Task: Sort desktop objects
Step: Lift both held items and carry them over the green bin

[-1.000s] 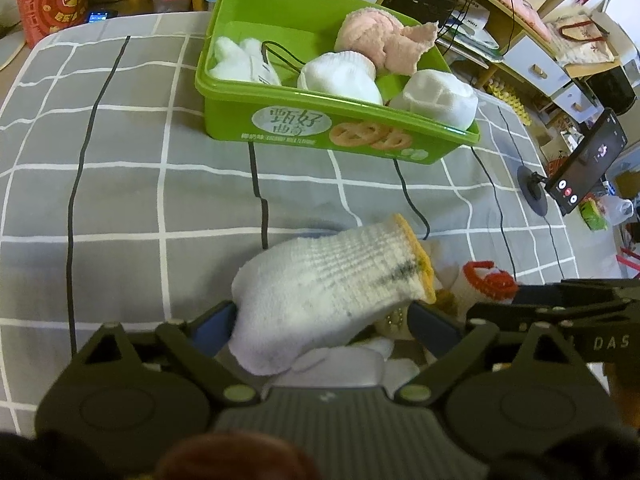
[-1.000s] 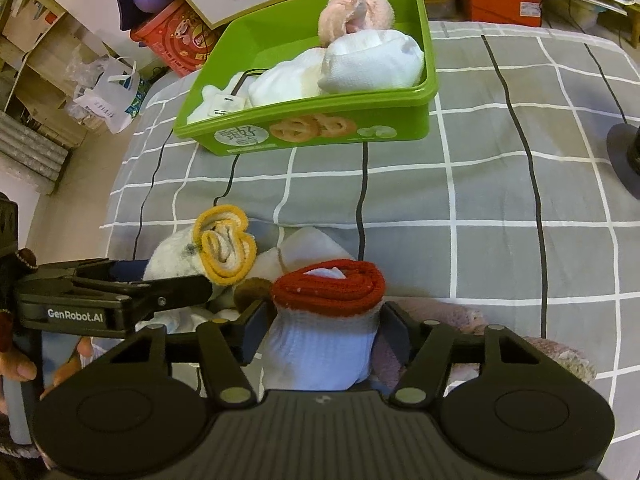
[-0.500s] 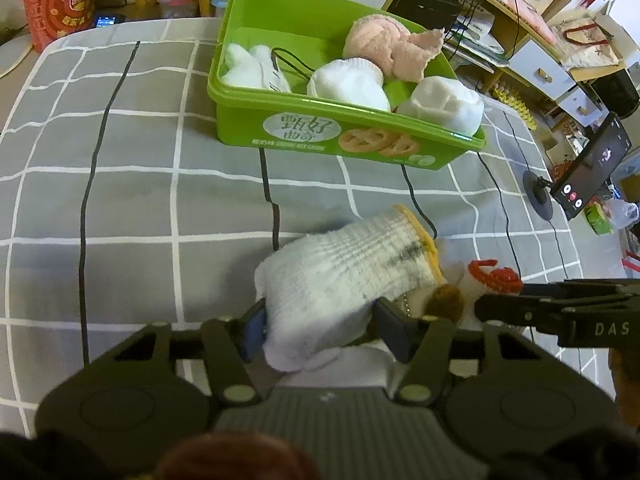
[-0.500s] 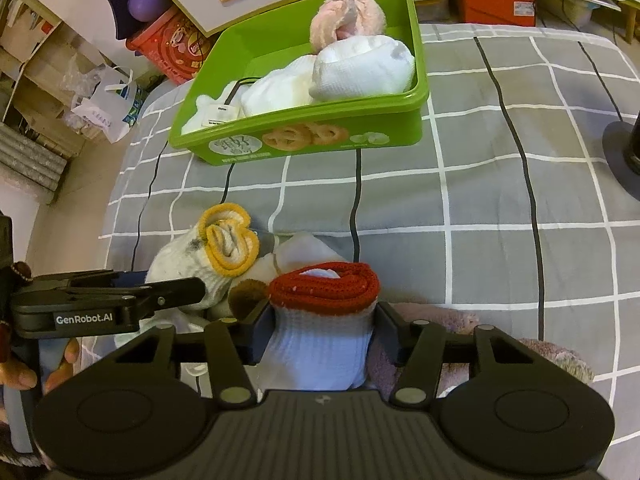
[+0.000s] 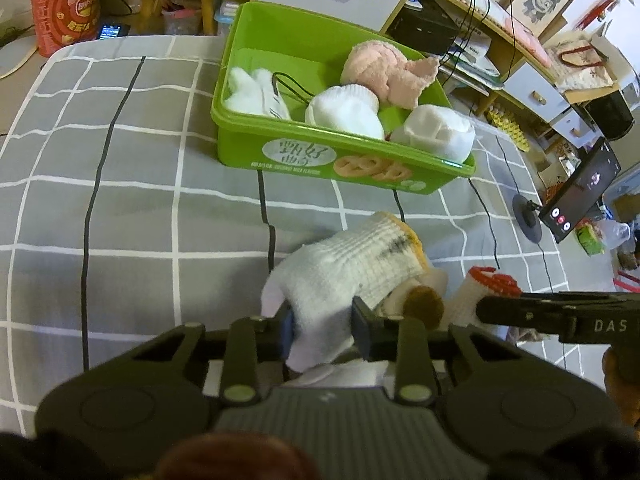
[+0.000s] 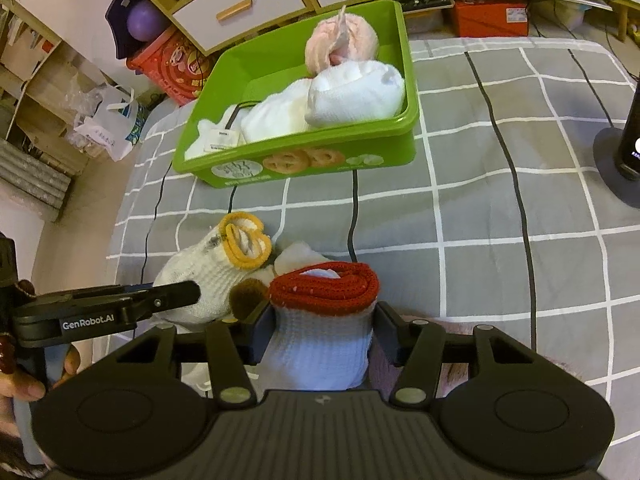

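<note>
The left gripper is closing on the yellow-cuffed glove and the right gripper pinches the red-cuffed glove, both at 6 o'clock from the green box, so the soft, touching gloves may slip or snag.

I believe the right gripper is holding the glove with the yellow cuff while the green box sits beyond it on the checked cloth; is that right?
Not quite: the right wrist view shows the right gripper shut on the red-cuffed glove. The yellow-cuffed glove is in the left gripper, whose jaws are closing on it. The green box does sit beyond on the checked cloth.
</note>
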`<control>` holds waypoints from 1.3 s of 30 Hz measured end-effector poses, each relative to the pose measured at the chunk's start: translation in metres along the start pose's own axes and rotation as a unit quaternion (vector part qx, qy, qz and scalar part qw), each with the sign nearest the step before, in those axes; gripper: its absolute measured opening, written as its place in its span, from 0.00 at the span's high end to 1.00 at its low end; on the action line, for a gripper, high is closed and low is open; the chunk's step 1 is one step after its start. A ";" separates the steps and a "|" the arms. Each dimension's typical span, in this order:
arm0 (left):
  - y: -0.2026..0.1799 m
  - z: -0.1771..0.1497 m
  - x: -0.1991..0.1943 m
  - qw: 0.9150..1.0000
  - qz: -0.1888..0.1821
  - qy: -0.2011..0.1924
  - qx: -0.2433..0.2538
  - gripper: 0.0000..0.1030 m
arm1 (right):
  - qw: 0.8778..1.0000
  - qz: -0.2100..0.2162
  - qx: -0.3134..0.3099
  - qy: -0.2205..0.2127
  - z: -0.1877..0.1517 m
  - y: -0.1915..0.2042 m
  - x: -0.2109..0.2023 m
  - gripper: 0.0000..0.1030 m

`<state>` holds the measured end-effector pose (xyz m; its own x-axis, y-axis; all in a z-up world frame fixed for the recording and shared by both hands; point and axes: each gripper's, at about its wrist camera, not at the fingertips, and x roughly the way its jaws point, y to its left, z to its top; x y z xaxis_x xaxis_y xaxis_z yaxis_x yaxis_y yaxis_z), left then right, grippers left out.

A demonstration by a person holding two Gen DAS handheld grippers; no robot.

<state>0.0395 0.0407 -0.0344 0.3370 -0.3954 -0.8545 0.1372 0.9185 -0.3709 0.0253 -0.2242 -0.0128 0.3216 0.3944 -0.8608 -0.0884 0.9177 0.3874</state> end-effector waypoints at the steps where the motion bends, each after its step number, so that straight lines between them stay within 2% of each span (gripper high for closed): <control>1: -0.001 0.000 -0.001 1.000 0.000 -0.003 -0.001 0.74 | 1.000 0.001 0.002 -0.002 0.001 -0.001 -0.001 0.47; 16: 0.000 0.009 -0.021 0.999 -0.005 -0.046 -0.015 0.75 | 0.999 0.012 0.023 -0.035 0.013 -0.010 -0.022 0.47; 27: 0.003 0.019 -0.041 0.996 -0.013 -0.084 -0.038 0.75 | 0.996 0.036 0.043 -0.069 0.025 -0.011 -0.042 0.47; 39: -0.004 0.050 -0.057 0.990 -0.020 -0.126 -0.067 0.75 | 0.991 0.057 0.069 -0.102 0.051 -0.015 -0.061 0.47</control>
<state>0.0665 0.0601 0.0339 0.5579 -0.4009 -0.7267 0.0355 0.8863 -0.4617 0.0553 -0.2642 0.0510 0.5018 0.4639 -0.7301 -0.0099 0.8471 0.5314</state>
